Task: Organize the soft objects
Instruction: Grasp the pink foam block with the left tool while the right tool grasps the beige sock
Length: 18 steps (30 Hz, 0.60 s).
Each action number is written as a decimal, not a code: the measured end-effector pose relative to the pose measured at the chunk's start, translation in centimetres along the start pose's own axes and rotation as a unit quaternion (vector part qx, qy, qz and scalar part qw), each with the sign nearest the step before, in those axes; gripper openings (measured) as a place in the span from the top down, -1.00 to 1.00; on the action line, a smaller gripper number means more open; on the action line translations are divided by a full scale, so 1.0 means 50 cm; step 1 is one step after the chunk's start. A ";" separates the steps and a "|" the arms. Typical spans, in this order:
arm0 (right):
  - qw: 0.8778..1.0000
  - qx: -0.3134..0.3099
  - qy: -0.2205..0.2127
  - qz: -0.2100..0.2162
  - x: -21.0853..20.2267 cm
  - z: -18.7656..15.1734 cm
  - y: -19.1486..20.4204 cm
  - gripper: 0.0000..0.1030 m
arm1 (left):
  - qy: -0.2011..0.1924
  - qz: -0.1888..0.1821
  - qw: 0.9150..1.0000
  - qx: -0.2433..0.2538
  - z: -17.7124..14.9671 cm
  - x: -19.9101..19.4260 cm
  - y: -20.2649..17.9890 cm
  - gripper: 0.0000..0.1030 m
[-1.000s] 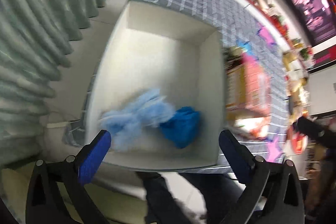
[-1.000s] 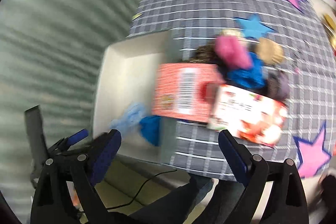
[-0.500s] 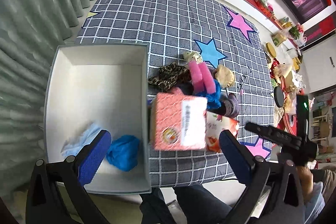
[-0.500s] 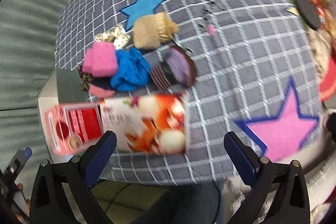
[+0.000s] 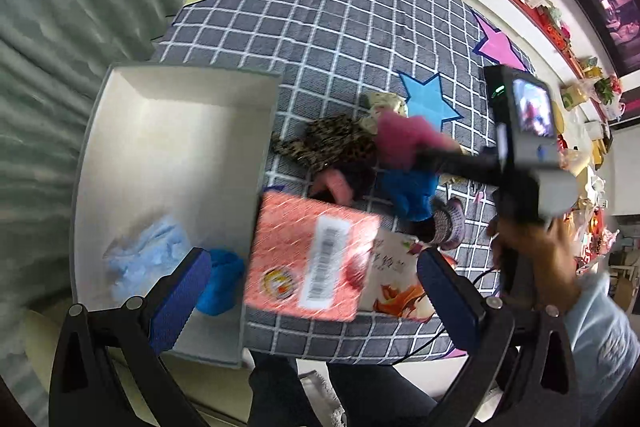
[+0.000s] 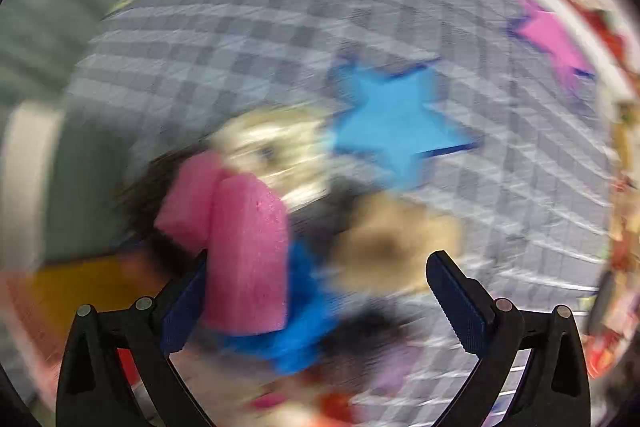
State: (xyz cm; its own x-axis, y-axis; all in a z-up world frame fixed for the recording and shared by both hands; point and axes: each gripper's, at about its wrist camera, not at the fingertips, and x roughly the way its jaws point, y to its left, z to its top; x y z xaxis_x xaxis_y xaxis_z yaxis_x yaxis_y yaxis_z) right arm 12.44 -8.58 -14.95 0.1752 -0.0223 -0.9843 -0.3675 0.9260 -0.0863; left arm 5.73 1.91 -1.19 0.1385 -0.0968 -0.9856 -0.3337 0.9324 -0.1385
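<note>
Nearest to us, our left claw [image 5: 308, 291] hangs spread and empty above the near edge of the desk [image 5: 320, 27], over the seam between the white box [image 5: 160, 147] and a red carton [image 5: 312, 251]. Inside that box we already have two soft things lying in the near corner, a pale blue cloth [image 5: 148, 251] and a darker blue bundle [image 5: 220, 281], so we judge the sorting partly done. Just past the carton sits the pile yet to be cleared: a leopard-print piece [image 5: 328, 143], a pink foam piece [image 6: 244, 251], a blue cloth [image 6: 304, 331] and a tan pad [image 6: 392, 239], heaped together and touching. Our right claw [image 6: 320, 299] is in among them, jaws wide, its left pad against the pink foam but not yet pinching it. We take this as the reach for the next pick; the next move calls for closing gently on the foam, lifting it clear of the blue cloth beneath, and carrying it over the carton to the box. The right wrist view is heavily smeared, so we cannot tell what the dark shapes under the pile are, and in the left wrist view the right tool hides part of the pile.
</note>
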 end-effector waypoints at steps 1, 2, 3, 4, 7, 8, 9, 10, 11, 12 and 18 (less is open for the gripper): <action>0.999 0.031 -0.001 -0.017 0.004 0.008 -0.045 -1.00 | 0.000 0.003 1.000 0.004 0.009 0.005 -0.012 -0.99; 0.998 0.062 -0.001 -0.020 0.006 0.011 -0.089 -1.00 | 0.000 0.004 1.000 0.008 0.019 0.011 -0.025 -0.99; 0.995 0.098 -0.003 -0.015 0.005 0.009 -0.140 -1.00 | 0.001 0.004 1.000 0.012 0.028 0.017 -0.035 -0.99; 0.992 0.129 -0.006 -0.007 0.002 0.003 -0.187 -1.00 | 0.003 0.004 1.000 0.016 0.042 0.028 -0.049 -0.99; 0.982 0.190 0.001 0.001 0.000 -0.026 -0.291 -1.00 | 0.011 0.005 1.000 0.024 0.073 0.056 -0.080 -0.99; 0.979 0.201 0.007 0.007 0.002 -0.040 -0.314 -1.00 | 0.015 0.005 0.999 0.029 0.086 0.070 -0.093 -0.99; 0.977 0.211 0.013 0.012 0.005 -0.053 -0.333 -1.00 | 0.018 0.007 0.999 0.035 0.098 0.083 -0.105 -0.99; 0.975 0.221 0.018 0.021 0.008 -0.063 -0.344 -1.00 | 0.021 0.012 0.999 0.043 0.112 0.098 -0.118 -0.99; 0.973 0.228 0.022 0.034 0.011 -0.072 -0.353 -1.00 | 0.023 0.019 0.998 0.050 0.122 0.109 -0.127 -0.99; 0.971 0.232 0.026 0.052 0.014 -0.080 -0.358 -1.00 | 0.024 0.028 0.998 0.055 0.131 0.120 -0.135 -0.99; 0.981 0.161 0.018 0.109 0.015 -0.050 -0.289 -1.00 | 0.027 0.057 0.997 0.046 0.171 0.149 -0.148 -0.99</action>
State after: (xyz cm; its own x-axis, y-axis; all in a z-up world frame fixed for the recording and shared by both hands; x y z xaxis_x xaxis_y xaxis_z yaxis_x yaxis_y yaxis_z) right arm 15.61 -22.90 -14.84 0.0898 0.1807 -0.9794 -0.0837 0.9813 0.1734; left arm 17.22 -2.75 -6.68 0.0538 -0.0041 -0.9985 -0.2574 0.9661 -0.0179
